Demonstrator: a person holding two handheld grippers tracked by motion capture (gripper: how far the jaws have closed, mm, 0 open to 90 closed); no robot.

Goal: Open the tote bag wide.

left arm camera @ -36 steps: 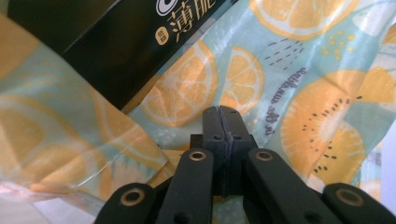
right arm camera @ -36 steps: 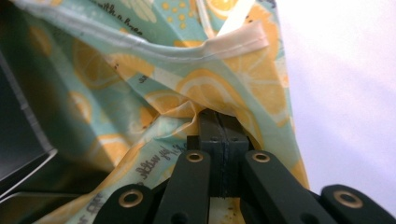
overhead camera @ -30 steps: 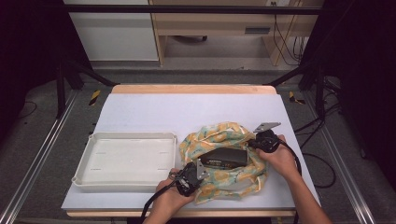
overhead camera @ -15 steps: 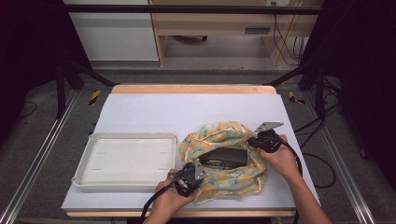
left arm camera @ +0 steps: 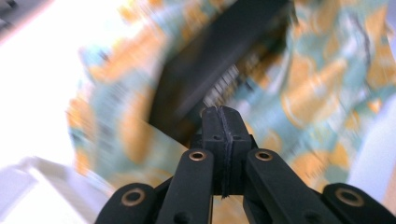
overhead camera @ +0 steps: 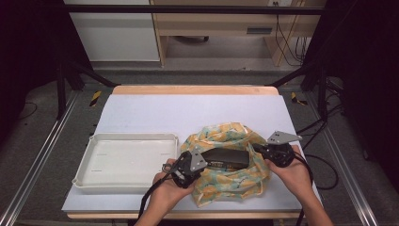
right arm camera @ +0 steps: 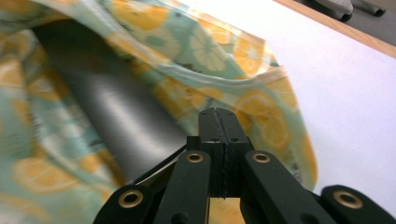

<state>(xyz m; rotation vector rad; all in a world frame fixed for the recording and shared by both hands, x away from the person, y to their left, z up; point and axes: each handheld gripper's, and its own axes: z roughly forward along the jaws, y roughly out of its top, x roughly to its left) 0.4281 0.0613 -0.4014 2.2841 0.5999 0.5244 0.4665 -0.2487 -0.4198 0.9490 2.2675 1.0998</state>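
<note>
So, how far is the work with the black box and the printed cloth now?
Done so far: the black box lies on the lemon-print cloth, whose edges stand up around it. In hand: the left gripper and the right gripper, fingers together, are at the box's two ends; whether they pinch cloth is unclear. Probably left: the box's top is uncovered, and the white tray holds nothing.

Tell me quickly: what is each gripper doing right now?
Left gripper: jaws closed, apparently pinching the patterned cloth.
Right gripper: jaws closed at the cloth's edge; whether it grips cloth cannot be told.
</note>
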